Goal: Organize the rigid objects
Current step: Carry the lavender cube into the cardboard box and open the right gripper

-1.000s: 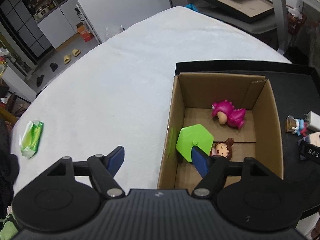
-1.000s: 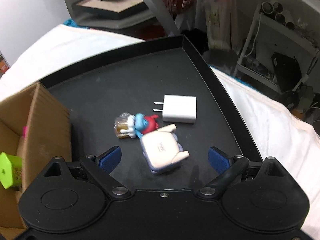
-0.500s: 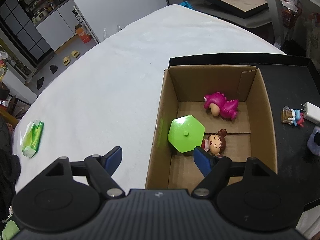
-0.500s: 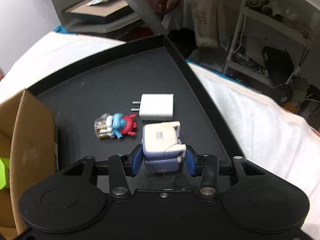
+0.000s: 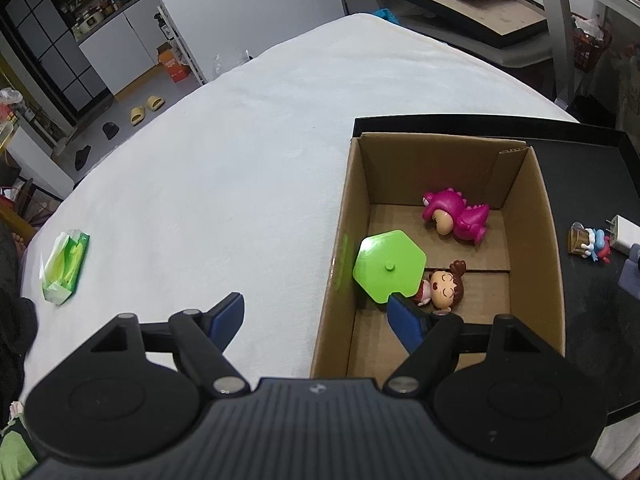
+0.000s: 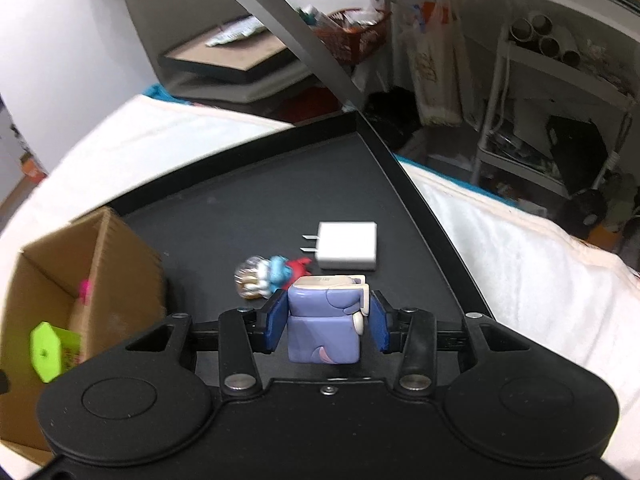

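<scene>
now right gripper jaws clamp the purple block toy; left gripper jaws gape wide, empty.

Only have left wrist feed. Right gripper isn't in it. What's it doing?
Observer: The right gripper is shut on a purple block toy, above the black tray.
Operator: Is the charger whole? My frame cuts it off.
Observer: Yes, the white charger lies flat on the tray, prongs pointing toward the cardboard box.
Operator: Anything touching the charger?
Observer: The blue figurine lies right beside its prongs; contact is unclear.
</scene>
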`<state>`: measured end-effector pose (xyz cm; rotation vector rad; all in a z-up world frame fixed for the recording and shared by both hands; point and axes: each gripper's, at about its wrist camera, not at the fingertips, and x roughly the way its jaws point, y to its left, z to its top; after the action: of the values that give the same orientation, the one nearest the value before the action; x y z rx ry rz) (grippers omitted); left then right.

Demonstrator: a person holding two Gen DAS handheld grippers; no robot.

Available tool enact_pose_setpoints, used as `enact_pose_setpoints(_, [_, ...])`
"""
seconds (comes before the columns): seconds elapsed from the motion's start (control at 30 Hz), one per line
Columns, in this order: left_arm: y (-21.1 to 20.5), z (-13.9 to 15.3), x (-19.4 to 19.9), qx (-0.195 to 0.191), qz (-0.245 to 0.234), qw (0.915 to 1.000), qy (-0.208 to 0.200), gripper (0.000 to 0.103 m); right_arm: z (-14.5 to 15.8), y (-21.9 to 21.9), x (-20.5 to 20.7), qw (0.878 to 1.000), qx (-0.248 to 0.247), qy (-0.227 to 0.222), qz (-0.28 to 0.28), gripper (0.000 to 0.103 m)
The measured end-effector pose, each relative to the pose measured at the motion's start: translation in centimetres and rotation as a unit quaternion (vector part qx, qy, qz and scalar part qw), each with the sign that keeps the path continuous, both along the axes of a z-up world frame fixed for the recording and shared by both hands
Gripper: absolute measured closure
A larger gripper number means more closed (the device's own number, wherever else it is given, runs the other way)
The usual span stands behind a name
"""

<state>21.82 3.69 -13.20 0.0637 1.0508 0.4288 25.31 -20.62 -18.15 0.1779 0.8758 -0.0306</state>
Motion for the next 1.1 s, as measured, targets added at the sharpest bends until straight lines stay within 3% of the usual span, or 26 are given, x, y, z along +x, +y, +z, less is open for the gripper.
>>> enact_pose_setpoints(0.93, [3.9, -0.8, -0.1, -0.083, -0.031, 0.9956, -0.028, 0.027, 5.9, 5.2, -1.1, 0.990, 0.019, -0.099, 0.097, 0.061])
enact_pose_setpoints(1.1, [4.5, -1.3, -0.1, -0.112, -0.045, 0.9920, -0.038, 0.033, 6.2, 7.2, -1.1, 0.986, 0.020, -0.108, 0.123, 0.061])
